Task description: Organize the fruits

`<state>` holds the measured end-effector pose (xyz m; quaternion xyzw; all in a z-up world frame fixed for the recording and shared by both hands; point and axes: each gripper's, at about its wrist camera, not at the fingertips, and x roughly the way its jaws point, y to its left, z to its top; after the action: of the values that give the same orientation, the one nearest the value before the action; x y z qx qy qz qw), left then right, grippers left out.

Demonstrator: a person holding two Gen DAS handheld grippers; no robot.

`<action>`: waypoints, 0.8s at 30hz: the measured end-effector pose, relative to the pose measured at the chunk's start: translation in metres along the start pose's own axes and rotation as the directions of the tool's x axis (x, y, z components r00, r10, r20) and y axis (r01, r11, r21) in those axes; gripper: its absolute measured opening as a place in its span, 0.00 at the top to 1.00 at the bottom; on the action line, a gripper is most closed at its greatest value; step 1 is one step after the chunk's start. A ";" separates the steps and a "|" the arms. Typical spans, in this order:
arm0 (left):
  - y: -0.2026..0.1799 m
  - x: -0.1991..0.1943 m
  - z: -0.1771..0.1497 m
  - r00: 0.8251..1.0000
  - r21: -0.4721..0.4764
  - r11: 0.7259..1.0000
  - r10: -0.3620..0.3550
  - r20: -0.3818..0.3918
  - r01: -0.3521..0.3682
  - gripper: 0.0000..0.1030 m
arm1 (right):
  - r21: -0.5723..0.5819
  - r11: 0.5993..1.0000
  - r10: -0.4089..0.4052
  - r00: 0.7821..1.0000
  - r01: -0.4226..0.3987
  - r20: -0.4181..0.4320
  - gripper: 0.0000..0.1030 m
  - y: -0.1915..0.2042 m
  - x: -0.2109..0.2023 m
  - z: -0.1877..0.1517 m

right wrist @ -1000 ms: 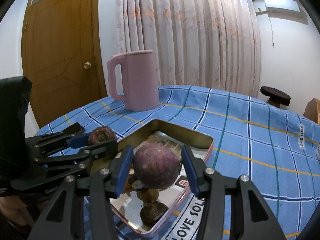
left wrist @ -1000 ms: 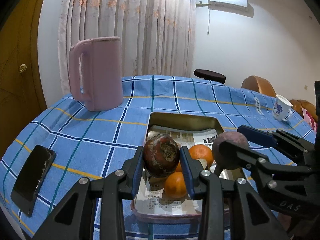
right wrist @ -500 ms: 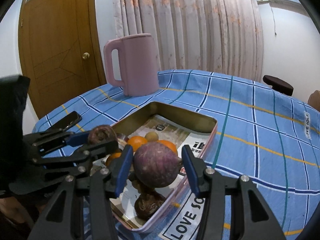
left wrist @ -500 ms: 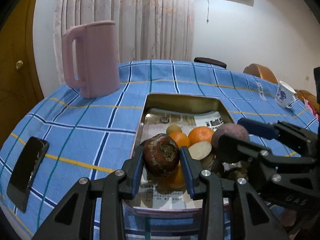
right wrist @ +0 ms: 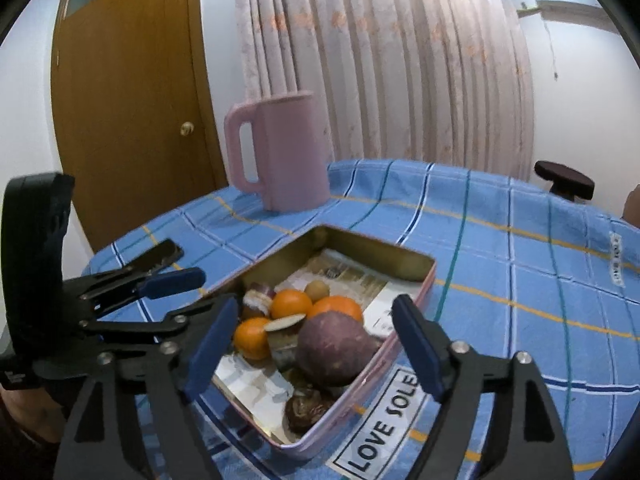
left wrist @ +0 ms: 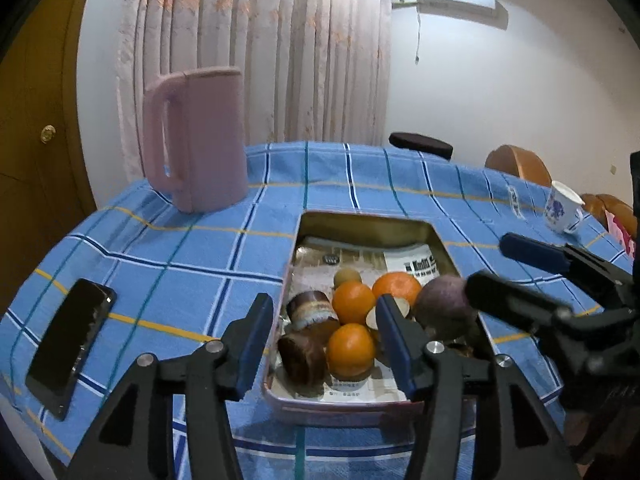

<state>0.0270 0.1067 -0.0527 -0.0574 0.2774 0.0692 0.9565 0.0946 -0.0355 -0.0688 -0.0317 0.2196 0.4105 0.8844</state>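
A rectangular tin tray sits on the blue checked tablecloth and holds several fruits: oranges, a small yellow-green fruit, a dark brown-red fruit and a round purple fruit. My left gripper is open and empty over the tray's near-left end. My right gripper is open, its jaws standing either side of the purple fruit, which lies in the tray.
A pink jug stands behind the tray at the left. A black phone lies at the left table edge. A white patterned cup stands at the far right. A door and curtains are behind.
Both grippers have opened. The dark brown-red fruit left my left gripper and the purple fruit left my right gripper; both now lie in the tray.
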 end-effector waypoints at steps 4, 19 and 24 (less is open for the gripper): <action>0.001 -0.013 0.004 0.999 -0.016 1.000 0.000 0.038 0.001 0.46 | 0.024 0.998 -0.067 0.997 0.066 0.048 0.07 -0.006 -0.020 0.005; -0.009 -0.028 0.010 0.997 -0.008 1.000 0.018 0.078 -0.017 0.35 | 0.041 0.980 -0.200 0.972 0.196 0.122 0.00 -0.016 -0.059 0.006; -0.012 -0.029 0.009 0.997 0.000 1.000 0.021 0.076 -0.021 0.35 | 0.057 0.978 -0.208 0.971 0.202 0.121 0.00 -0.021 -0.063 0.003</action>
<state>0.0092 0.0933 -0.0281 -0.0516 0.2416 0.0814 0.9656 0.0755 -0.0936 -0.0423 -0.0086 0.1677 0.3133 0.9347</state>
